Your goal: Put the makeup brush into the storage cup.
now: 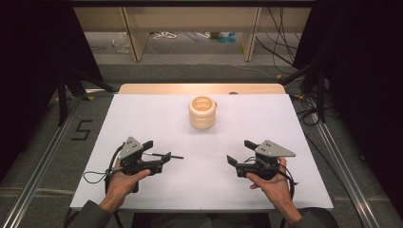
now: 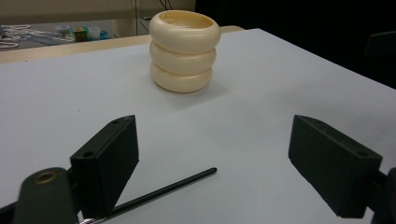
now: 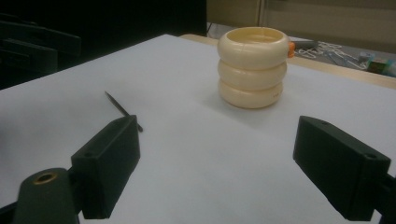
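A lab: black curtains (image 1: 28,71), floor cables (image 1: 280,47), aluminium rails (image 1: 43,156).

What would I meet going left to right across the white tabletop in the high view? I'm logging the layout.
Left gripper → thin black rod → cream ringed holder → right gripper.

Spread claw (image 3: 217,175) facing ringed cup (image 3: 252,66)
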`<action>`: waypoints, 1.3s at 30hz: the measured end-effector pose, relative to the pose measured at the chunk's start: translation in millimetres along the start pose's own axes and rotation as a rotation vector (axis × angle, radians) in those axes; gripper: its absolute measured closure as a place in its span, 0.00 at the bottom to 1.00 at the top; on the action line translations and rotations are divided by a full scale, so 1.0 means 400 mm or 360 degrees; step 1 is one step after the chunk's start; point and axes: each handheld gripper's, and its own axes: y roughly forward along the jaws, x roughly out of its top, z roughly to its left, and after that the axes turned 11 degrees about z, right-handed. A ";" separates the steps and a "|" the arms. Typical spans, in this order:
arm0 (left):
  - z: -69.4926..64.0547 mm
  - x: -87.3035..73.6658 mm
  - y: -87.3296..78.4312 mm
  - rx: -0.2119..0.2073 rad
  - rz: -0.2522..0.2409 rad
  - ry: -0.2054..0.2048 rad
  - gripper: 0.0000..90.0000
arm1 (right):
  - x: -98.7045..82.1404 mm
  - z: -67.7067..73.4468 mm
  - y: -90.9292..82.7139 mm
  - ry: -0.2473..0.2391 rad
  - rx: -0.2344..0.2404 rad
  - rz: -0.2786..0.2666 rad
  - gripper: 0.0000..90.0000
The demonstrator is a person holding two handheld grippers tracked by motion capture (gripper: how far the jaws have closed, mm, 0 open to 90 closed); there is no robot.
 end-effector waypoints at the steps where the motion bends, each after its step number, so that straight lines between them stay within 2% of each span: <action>1: -0.002 -0.001 0.001 0.0003 0.0004 -0.0017 0.17 | 0.000 0.000 0.000 0.0000 0.0000 0.0000 0.17; 2: 0.001 0.000 0.001 0.0006 0.0014 0.0023 0.17 | 0.000 -0.001 -0.002 0.0000 -0.0002 0.0011 0.17; 3: 0.002 0.000 0.002 0.0007 0.0017 0.0031 0.17 | 0.000 -0.004 -0.002 0.0008 0.0005 -0.0006 0.17; 4: 0.001 -0.001 0.005 -0.0001 0.0009 0.0009 0.17 | 0.000 -0.004 -0.003 0.0011 0.0001 0.0001 0.17; 7: 0.001 -0.001 0.003 0.0006 0.0016 0.0025 0.17 | 0.001 -0.005 -0.005 0.0009 -0.0002 0.0008 0.17; 12: -0.001 -0.001 0.005 -0.0003 0.0027 0.0008 0.17 | 0.001 -0.006 -0.006 0.0005 0.0002 0.0008 0.17; 18: 0.000 0.003 0.003 0.0001 0.0036 0.0035 0.17 | 0.003 -0.005 -0.006 0.0004 0.0026 -0.0017 0.18; 19: 0.000 0.003 0.003 0.0001 0.0037 0.0037 0.17 | 0.003 -0.002 -0.008 0.0035 0.0048 0.0005 0.18; 20: 0.000 0.004 0.004 -0.0003 0.0040 0.0043 0.17 | 0.003 -0.006 -0.006 -0.0004 0.0023 -0.0028 0.18; 21: -0.002 0.004 0.005 -0.0008 0.0043 0.0026 0.17 | 0.004 -0.005 -0.006 -0.0002 0.0025 -0.0027 0.18; 25: 0.001 0.013 0.009 -0.0008 0.0072 0.0066 0.17 | 0.004 -0.005 -0.007 -0.0005 0.0022 -0.0017 0.18; 27: 0.004 0.022 0.017 -0.0018 0.0105 0.0059 0.17 | 0.004 -0.005 -0.007 -0.0006 0.0022 -0.0017 0.18; 28: 0.007 0.027 0.020 -0.0027 0.0129 0.0080 0.17 | 0.004 -0.001 -0.008 0.0024 0.0044 0.0009 0.18; 30: 0.015 0.039 0.027 -0.0049 0.0188 0.0105 0.17 | 0.003 -0.002 -0.004 0.0015 0.0049 -0.0009 0.18; 31: 0.018 0.046 0.030 -0.0054 0.0233 0.0122 0.17 | 0.004 -0.005 -0.005 -0.0006 0.0025 -0.0014 0.18; 33: 0.025 0.060 0.037 -0.0045 0.0279 0.0133 0.17 | 0.004 -0.002 -0.005 0.0010 0.0046 0.0012 0.18; 34: 0.031 0.068 0.041 -0.0069 0.0300 0.0144 0.17 | 0.004 -0.002 -0.004 0.0005 0.0046 0.0004 0.18; 36: 0.043 0.089 0.056 -0.0098 0.0386 0.0201 0.17 | 0.004 0.002 0.001 0.0009 0.0075 0.0002 0.18; 37: 0.043 0.089 0.056 -0.0098 0.0386 0.0201 0.17 | 0.004 0.002 0.001 0.0009 0.0075 0.0002 0.18; 38: 0.050 0.103 0.063 -0.0101 0.0464 0.0258 0.18 | 0.005 0.003 0.000 -0.0002 0.0070 0.0029 0.18; 39: 0.050 0.103 0.063 -0.0101 0.0464 0.0258 0.18 | 0.005 0.003 0.000 -0.0002 0.0070 0.0029 0.18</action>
